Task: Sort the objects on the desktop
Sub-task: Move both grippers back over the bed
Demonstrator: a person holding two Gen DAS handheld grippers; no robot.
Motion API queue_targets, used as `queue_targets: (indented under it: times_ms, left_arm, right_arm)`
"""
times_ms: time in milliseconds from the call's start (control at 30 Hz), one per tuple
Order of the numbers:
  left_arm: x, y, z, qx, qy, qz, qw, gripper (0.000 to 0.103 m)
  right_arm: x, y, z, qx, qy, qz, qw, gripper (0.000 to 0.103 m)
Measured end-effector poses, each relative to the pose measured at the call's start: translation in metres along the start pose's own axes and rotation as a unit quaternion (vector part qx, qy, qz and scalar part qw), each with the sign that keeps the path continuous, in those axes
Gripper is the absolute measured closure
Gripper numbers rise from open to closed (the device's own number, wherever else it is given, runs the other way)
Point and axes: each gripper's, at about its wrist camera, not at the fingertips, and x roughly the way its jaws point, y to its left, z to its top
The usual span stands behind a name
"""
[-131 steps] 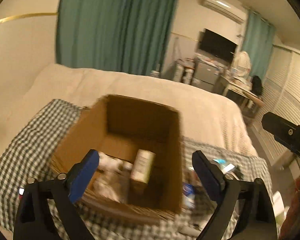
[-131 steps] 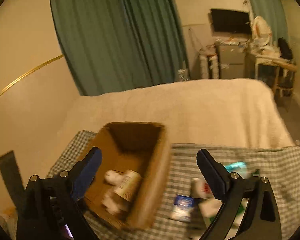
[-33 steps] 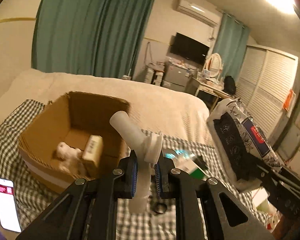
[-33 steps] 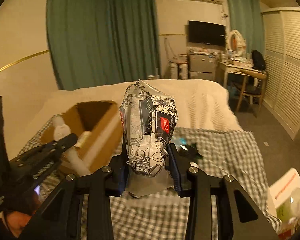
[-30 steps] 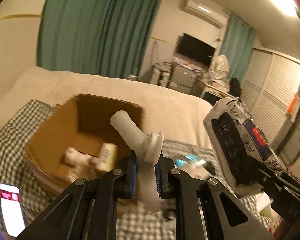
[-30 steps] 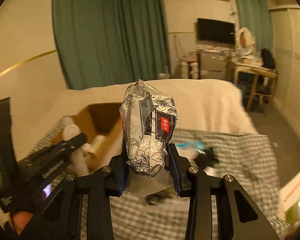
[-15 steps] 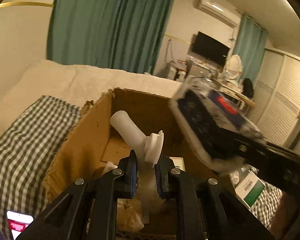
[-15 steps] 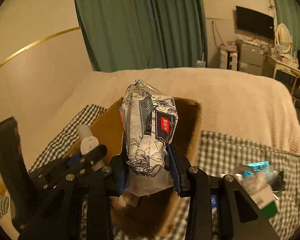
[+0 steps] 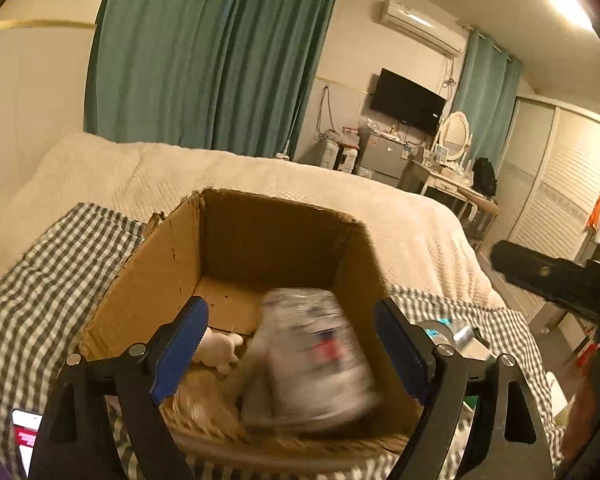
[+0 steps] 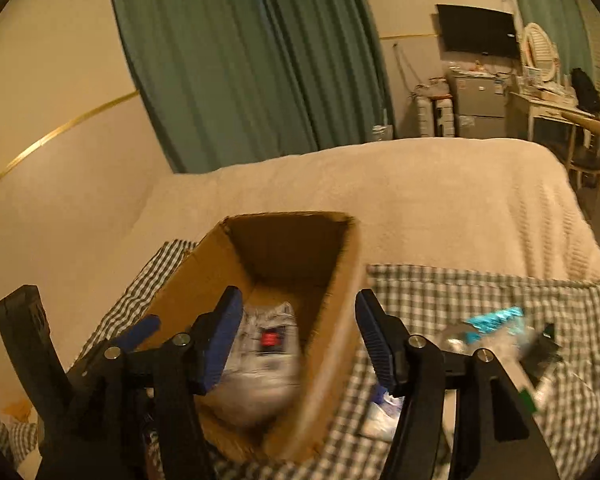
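Both the left gripper [image 9: 290,344] and right gripper [image 10: 298,336] are opening, empty, above the cardboard box [image 9: 160,268], where the blurred patterned packet [image 9: 312,360] lies inside; the right gripper's wide jaws could knock the box wall.

We see our left gripper [image 9: 292,344] as a black frame low in the frame, its two fingers faced with ribbed blue pads [image 9: 178,350] and pinned by round silver screws. Our right gripper [image 10: 298,340] is built alike: black angular arms, blue ribbed pads [image 10: 220,340], silver screw heads along the lower edge.
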Motion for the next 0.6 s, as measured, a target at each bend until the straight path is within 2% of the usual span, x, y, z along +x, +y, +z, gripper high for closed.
queue_targets:
  times_ms: [200,300,367,467,600]
  left_arm:
    - [-0.037,-0.053,-0.009,0.015,0.011,-0.019,0.9996,0.015]
    - [-0.046,-0.087,-0.02,0.021,0.024,-0.032,0.999,0.014]
    - [-0.05,-0.112,-0.03,0.043,0.031,-0.046,0.9975,0.014]
    - [-0.045,-0.149,-0.056,0.078,0.051,-0.057,0.994,0.014]
    - [-0.017,-0.171,-0.099,0.095,0.096,-0.067,0.9885,0.014]
  right_arm:
    - [-0.076,-0.024,-0.01,-0.002,-0.033,-0.041,0.999,0.044]
    - [-0.11,-0.043,-0.023,0.006,-0.034,-0.06,0.998,0.044]
    - [-0.131,-0.057,-0.034,0.009,-0.036,-0.079,0.996,0.044]
    - [-0.156,-0.082,-0.052,0.022,-0.034,-0.104,0.994,0.044]
    - [-0.174,-0.118,-0.085,0.044,-0.029,-0.142,0.989,0.044]
